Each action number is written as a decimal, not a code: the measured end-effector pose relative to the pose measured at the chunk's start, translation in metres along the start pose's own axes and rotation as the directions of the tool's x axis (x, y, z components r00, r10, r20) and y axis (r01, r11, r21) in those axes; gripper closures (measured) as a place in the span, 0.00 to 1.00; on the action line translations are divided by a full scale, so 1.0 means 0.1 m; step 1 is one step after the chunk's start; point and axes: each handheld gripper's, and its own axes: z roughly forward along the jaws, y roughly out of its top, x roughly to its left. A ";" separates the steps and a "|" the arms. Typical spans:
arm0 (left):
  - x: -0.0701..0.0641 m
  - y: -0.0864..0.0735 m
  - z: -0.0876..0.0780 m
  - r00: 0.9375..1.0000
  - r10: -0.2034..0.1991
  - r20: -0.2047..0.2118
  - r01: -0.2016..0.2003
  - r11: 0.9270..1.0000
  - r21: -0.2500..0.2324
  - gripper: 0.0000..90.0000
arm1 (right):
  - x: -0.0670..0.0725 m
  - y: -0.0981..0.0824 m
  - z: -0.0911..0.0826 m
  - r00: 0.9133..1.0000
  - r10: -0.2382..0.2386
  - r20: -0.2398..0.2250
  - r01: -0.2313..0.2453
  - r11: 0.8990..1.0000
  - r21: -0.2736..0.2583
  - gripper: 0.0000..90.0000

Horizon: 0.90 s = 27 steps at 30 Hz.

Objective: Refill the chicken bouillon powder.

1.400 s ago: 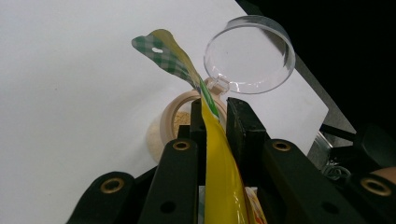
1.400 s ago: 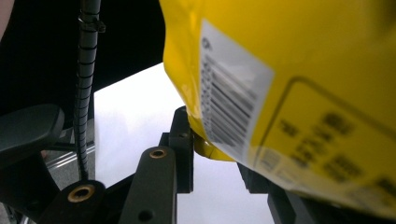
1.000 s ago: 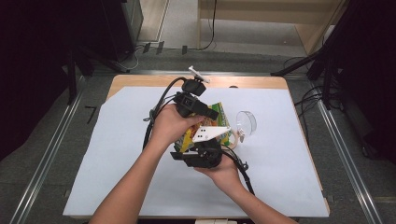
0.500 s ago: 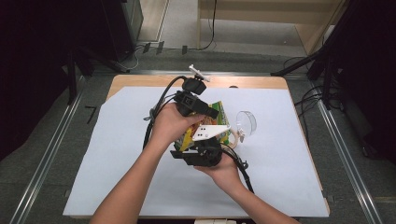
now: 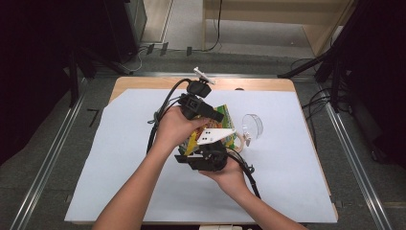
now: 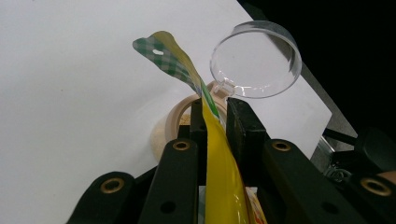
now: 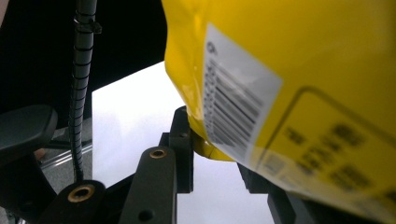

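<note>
A yellow snack bag (image 5: 225, 119) with a green checked top is held up over the middle of the table between both grippers. My left gripper (image 6: 215, 105) is shut on the bag's (image 6: 224, 182) thin sealed edge, its two black jaws pinching the film. In the high view the left gripper (image 5: 210, 114) sits at the bag's far side. My right gripper (image 7: 212, 145) is shut on a lower corner of the bag (image 7: 303, 70) beside a barcode label; its far jaw is hidden behind the bag. From above, the right gripper (image 5: 198, 148) lies under a white three-cornered plate.
A clear round cup (image 5: 252, 126) lies tipped on the white sheet (image 5: 119, 143) just right of the bag, by a small wooden ring (image 5: 242, 141). The cup (image 6: 254, 58) and ring (image 6: 180, 114) lie just beyond the left jaws. Cables trail from both grippers. Dark stands flank the table.
</note>
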 end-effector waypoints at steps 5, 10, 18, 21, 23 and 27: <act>0.01 -0.01 0.00 1.000 -0.012 0.005 0.012 1.000 -0.007 0.90 | 0.01 0.00 0.01 1.000 -0.006 0.000 0.006 1.000 0.003 0.79; 0.01 0.01 0.00 1.000 -0.012 0.009 0.012 1.000 -0.005 0.90 | 0.01 0.00 0.00 1.000 -0.004 0.000 0.004 1.000 -0.002 0.79; 0.01 0.02 0.00 1.000 -0.012 0.011 0.012 1.000 -0.009 0.90 | 0.00 0.01 -0.02 1.000 -0.008 0.004 0.008 1.000 -0.001 0.79; 0.01 0.02 -0.01 1.000 -0.014 0.013 0.014 1.000 -0.007 0.90 | 0.01 0.02 -0.03 1.000 -0.006 -0.001 0.006 1.000 -0.001 0.79; 0.00 0.03 -0.02 1.000 -0.013 0.011 0.013 1.000 -0.008 0.90 | 0.00 0.03 -0.03 1.000 -0.010 0.000 0.010 1.000 -0.002 0.79; -0.01 0.04 -0.01 1.000 -0.013 0.012 0.013 1.000 -0.004 0.90 | 0.01 0.03 -0.04 1.000 -0.002 0.001 0.002 1.000 -0.006 0.79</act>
